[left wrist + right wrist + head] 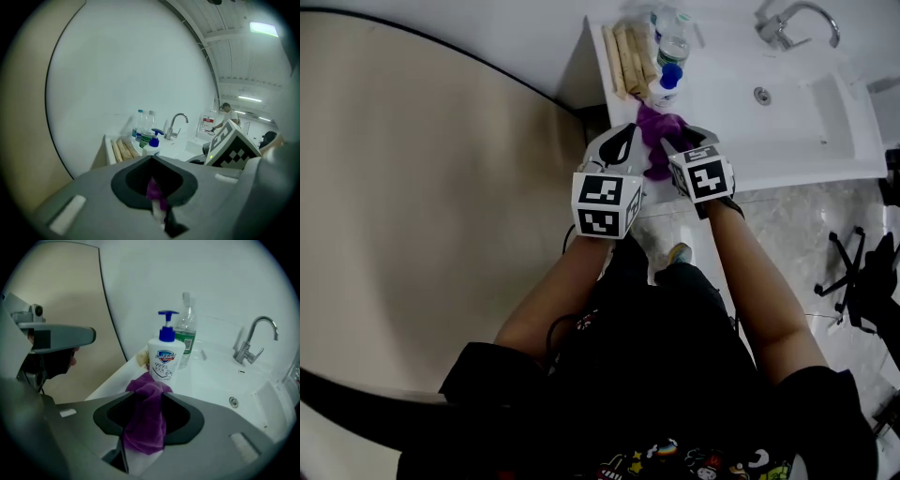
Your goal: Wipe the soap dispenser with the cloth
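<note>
A white soap dispenser (664,86) (166,359) (152,140) with a blue pump stands upright on the left end of the white sink counter (741,159). A purple cloth (659,141) (147,423) hangs bunched between my two grippers at the counter's front edge, just short of the dispenser. My right gripper (680,142) (151,397) is shut on the bunched cloth, which droops below its jaws. My left gripper (628,141) (157,197) sits close beside it on the left, jaws nearly together with a thin strip of the cloth (154,190) pinched in the slit.
Behind the dispenser stand clear water bottles (673,42) (187,338) and a few wooden sticks (628,56) lying by the wall. The basin (787,103) and chrome faucet (792,21) (255,338) lie to the right. A curved beige wall panel is at the left; a chair base (853,272) stands on the floor.
</note>
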`<state>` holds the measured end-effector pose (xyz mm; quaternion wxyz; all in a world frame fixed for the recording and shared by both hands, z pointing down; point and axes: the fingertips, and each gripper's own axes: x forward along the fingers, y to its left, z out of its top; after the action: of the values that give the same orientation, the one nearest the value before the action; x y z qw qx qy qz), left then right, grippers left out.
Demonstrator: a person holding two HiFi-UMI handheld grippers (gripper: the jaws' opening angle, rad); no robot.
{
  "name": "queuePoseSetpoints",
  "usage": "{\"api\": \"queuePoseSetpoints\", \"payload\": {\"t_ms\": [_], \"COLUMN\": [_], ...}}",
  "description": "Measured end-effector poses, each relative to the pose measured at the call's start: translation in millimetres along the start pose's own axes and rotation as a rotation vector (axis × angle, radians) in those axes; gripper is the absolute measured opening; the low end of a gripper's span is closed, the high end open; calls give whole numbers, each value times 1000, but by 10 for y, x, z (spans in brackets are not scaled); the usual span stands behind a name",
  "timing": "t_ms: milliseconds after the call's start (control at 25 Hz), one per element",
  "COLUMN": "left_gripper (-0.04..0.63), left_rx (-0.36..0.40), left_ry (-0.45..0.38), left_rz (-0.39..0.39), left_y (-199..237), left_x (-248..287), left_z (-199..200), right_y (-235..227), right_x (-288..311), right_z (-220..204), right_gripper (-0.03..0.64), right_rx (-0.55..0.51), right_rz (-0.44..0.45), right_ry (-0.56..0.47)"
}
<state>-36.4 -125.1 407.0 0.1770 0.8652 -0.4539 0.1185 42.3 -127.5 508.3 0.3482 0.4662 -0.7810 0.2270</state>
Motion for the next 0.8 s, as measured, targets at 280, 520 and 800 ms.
{"api": "queuePoseSetpoints", "payload": {"t_ms": [280, 520, 800], "left_gripper": [0, 0, 0], "left_rx": [-28, -41, -30], "left_ry": [33, 42, 31], "left_rz": [-1, 51, 71], "left_y": [84, 122, 31], "left_x": [131, 142, 176], "left_z": [-95, -50, 65], "right_y": [-41, -56, -269], "right_x": [367, 328, 117], "right_z": [-166, -109, 367], "right_gripper": [154, 89, 83], "right_rx": [-68, -32, -32], "right_rz": [-36, 9, 17], "right_ry": [107, 53, -101]}}
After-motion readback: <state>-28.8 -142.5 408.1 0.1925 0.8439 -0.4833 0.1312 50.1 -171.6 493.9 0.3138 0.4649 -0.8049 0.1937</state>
